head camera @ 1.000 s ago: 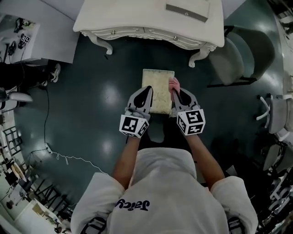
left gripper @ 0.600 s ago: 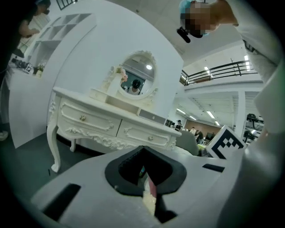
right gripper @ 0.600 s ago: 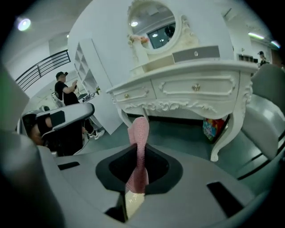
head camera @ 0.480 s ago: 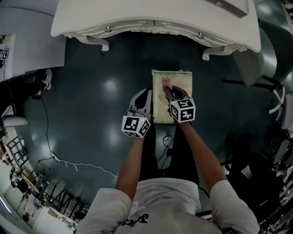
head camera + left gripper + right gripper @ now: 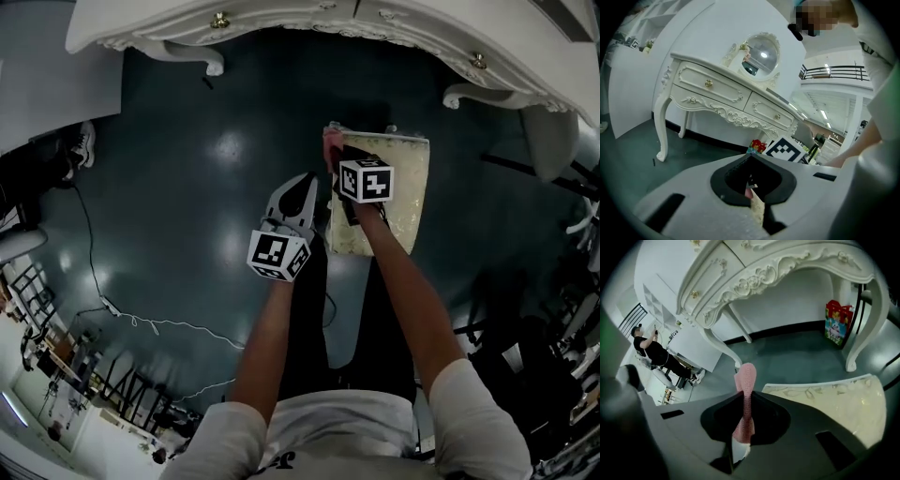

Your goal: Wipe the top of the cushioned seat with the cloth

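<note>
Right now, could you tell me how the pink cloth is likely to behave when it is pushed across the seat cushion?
The pink cloth is probably soft and floppy: it folds narrow where the right gripper pinches it, and its tip curls. It looks light and knitted, so it may drag and bunch on the cushioned seat rather than slide.

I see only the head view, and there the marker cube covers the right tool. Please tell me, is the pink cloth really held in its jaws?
Observer: Yes. In the right gripper view the right tool is shut on the pink cloth, which sticks up past its tips.
Operator: Is the cloth over the cushioned seat?
Observer: Its tip shows against the floor, just left of the seat's corner.
Operator: Is anything under the dressing table?
Observer: A red gift bag stands beside one table leg.
</note>
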### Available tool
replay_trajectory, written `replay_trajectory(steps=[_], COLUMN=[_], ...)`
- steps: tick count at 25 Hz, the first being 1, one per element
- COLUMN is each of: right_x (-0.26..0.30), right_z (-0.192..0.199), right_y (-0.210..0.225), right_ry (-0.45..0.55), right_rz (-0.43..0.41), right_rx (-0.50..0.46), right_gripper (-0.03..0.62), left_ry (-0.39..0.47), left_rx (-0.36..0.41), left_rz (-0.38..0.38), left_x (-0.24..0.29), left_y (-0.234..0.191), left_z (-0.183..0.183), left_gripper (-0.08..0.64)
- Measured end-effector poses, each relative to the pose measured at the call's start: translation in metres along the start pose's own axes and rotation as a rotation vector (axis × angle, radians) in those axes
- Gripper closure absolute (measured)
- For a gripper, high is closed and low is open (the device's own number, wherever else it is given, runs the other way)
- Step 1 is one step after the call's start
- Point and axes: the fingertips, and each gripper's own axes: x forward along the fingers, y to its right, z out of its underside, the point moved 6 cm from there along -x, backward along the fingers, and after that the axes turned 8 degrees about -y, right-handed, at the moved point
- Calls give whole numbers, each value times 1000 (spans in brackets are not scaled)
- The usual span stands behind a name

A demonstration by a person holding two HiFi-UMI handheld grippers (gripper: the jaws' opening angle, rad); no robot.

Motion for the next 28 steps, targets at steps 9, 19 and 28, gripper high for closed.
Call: replay_trajectory(steps=[9, 19, 28], right_x=[3, -66, -117], right_z=[-3, 13, 36], right_y=[35, 127, 207], right_ry=[-134, -62, -5], right_rz=[34, 136, 257], right_rx=[54, 119, 186], right_gripper=[566, 568, 568], left_ry=[-18, -47, -85], left_rx=[-6, 10, 32], left_rz=[3, 35, 116], left_x=[25, 75, 107], left_y=[11, 62, 116], left_z=[13, 33, 56], left_gripper=[546, 546, 546])
